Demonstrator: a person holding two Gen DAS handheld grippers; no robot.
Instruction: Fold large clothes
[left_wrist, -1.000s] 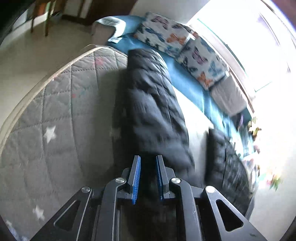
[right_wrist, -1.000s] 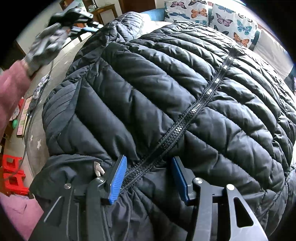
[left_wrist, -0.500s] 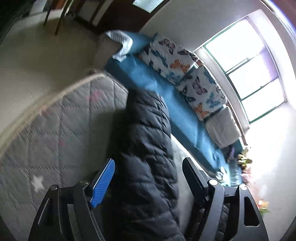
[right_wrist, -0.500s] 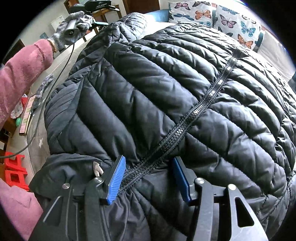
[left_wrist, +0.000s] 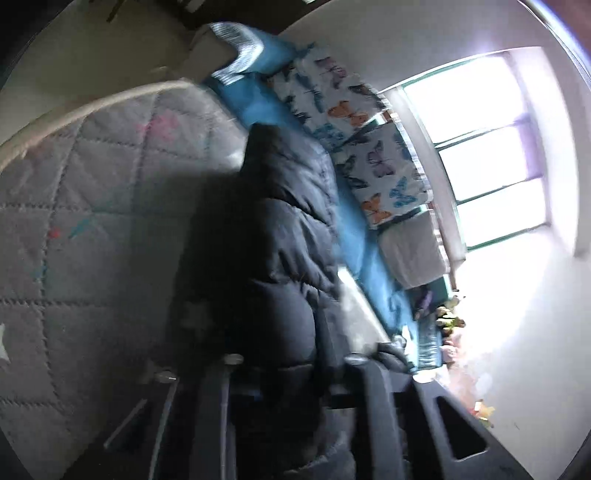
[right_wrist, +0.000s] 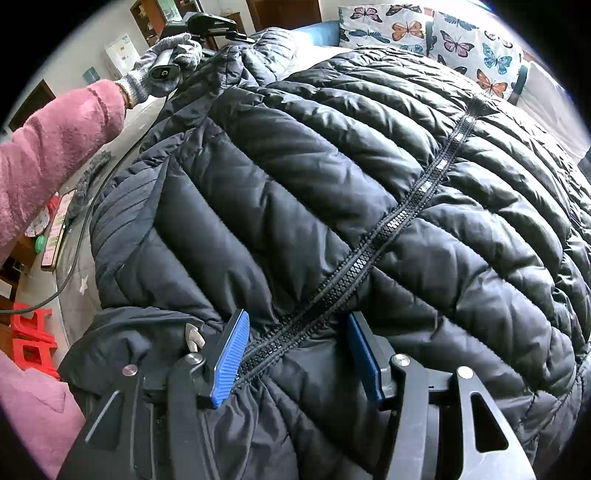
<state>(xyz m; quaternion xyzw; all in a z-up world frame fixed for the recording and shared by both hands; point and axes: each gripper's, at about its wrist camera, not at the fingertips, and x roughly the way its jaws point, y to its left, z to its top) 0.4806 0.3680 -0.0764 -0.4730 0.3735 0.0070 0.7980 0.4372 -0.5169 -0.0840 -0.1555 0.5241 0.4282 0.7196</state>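
A large black puffer jacket (right_wrist: 332, 177) lies spread on a grey quilted mat, zipper (right_wrist: 391, 229) running diagonally. My right gripper (right_wrist: 295, 350) is open, its blue pads either side of the zipper at the jacket's near end, pressed on the fabric. One black sleeve (left_wrist: 288, 229) stretches away in the blurred left wrist view. My left gripper (left_wrist: 288, 373) straddles this sleeve with the fabric between its fingers; the pads are hidden in blur and shadow. It also shows in the right wrist view (right_wrist: 218, 27), held by a gloved hand at the sleeve's far end.
The grey quilted mat (left_wrist: 92, 221) with stars has a cream rim. A blue sofa (left_wrist: 369, 258) with butterfly cushions (right_wrist: 424, 29) stands behind the jacket. Red stools (right_wrist: 29, 339) and a low table with clutter are on the left. A cable (right_wrist: 85, 229) trails from the left hand.
My left gripper opened from shut half a second ago and now has the sleeve between its fingers, having moved in over it. The right gripper stayed open on the zipper.
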